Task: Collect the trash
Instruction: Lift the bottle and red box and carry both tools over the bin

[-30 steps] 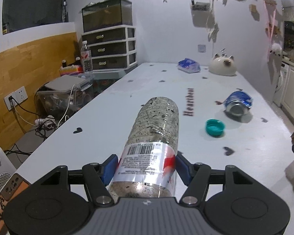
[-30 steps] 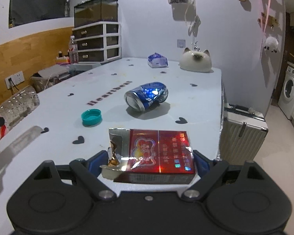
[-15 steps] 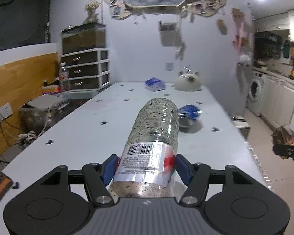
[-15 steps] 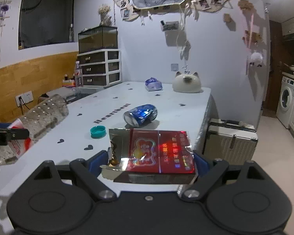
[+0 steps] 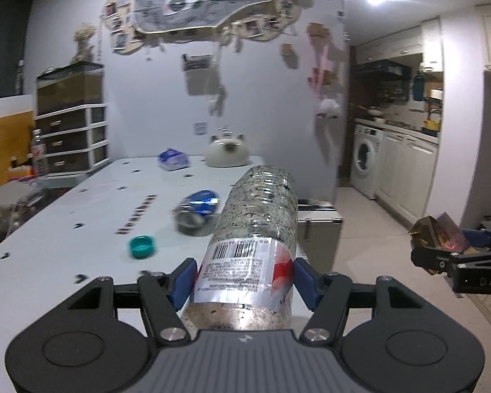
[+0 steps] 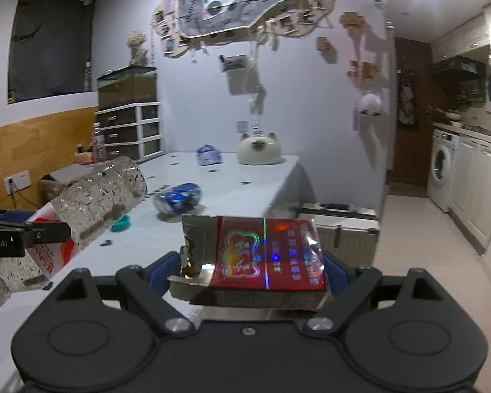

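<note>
So we have two pieces of trash in hand and more left on the table. Our left gripper (image 5: 244,278) is pinching a clear plastic bottle (image 5: 255,226) by its labelled waist, blue pads pressed on both sides; the bottle is speckled with dark flecks inside and lies along the fingers, base pointing to 12 o'clock in the left wrist view, its capless neck showing at the lower left of the right wrist view. Our right gripper (image 6: 245,271) is clamped on a red cigarette pack (image 6: 262,255), torn open at its left end with foil showing, held flat between wide-set jaws (the pack fills the whole gap).

Both items are lifted clear of the white table (image 5: 65,255), so we judge the pick-up of these two finished and their disposal pending; no bin is visible in either view.

What remains, as far as we can see: a crushed blue can (image 5: 196,209) lying on its side at about 11 o'clock from the bottle, a teal bottle cap (image 5: 141,246) at 9 o'clock, nearer us, and a blue-white wrapped packet (image 5: 172,160) far back beside the white cat-shaped ornament (image 5: 226,154), which may or may not count as trash.
</note>
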Demonstrator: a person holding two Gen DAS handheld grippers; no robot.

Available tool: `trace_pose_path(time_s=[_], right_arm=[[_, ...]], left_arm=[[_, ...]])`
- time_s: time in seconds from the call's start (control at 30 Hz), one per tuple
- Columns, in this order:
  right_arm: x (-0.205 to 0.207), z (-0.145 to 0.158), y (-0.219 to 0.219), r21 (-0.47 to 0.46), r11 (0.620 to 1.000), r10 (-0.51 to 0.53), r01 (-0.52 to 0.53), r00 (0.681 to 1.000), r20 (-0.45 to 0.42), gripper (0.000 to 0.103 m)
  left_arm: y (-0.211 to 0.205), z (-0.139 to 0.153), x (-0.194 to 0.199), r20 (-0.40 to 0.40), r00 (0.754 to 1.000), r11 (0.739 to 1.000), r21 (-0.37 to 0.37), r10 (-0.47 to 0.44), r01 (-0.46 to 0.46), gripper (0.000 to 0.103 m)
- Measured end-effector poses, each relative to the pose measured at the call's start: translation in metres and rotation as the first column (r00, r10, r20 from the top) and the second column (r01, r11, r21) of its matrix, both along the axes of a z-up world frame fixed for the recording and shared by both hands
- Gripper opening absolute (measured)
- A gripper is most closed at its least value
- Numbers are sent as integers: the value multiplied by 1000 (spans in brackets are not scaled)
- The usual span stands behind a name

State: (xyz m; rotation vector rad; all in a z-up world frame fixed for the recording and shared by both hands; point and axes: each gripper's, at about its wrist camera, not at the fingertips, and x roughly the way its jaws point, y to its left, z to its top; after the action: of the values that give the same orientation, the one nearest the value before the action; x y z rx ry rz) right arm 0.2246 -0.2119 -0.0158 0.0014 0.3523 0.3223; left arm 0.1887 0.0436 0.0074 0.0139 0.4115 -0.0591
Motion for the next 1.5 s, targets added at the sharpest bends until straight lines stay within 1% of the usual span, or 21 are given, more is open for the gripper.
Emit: trace_pose_path(time_s=[0.27, 0.37, 0.53, 0.73, 0.87, 1.13, 1.27, 1.5], right_arm=[[-14, -7, -57, 9, 996, -89, 89, 996, 0, 91], [-19, -13, -76, 7, 993, -118, 118, 993, -4, 91], [-27, -24, -107, 1, 986, -166, 166, 986, -20, 91], [-34, -40, -144, 1, 975, -223, 223, 974, -47, 91], [-33, -56, -162, -8, 968, -249, 249, 966, -73, 91], [-26, -101, -192, -23, 956, -293, 293, 944, -150, 91], [-17, -128, -202, -35, 952, -306, 305, 931, -200, 91], [9, -179, -209, -50, 950, -310, 309, 904, -294, 91]], left_arm=[[-61, -8, 5, -4, 996, 996, -2, -84, 84, 64], [-84, -13, 7, -10, 993, 993, -16, -115, 115, 64], [-123, -25, 11, -33, 985, 985, -22, -172, 171, 64], [-163, -41, 16, -49, 975, 976, -35, -217, 215, 64], [-187, -61, 22, -73, 970, 972, -50, -231, 228, 64], [-221, -112, 49, -167, 957, 970, -101, -238, 223, 64], [-233, -137, 64, -213, 947, 968, -117, -241, 220, 64], [-241, -190, 93, -302, 927, 974, -110, -221, 196, 64]])
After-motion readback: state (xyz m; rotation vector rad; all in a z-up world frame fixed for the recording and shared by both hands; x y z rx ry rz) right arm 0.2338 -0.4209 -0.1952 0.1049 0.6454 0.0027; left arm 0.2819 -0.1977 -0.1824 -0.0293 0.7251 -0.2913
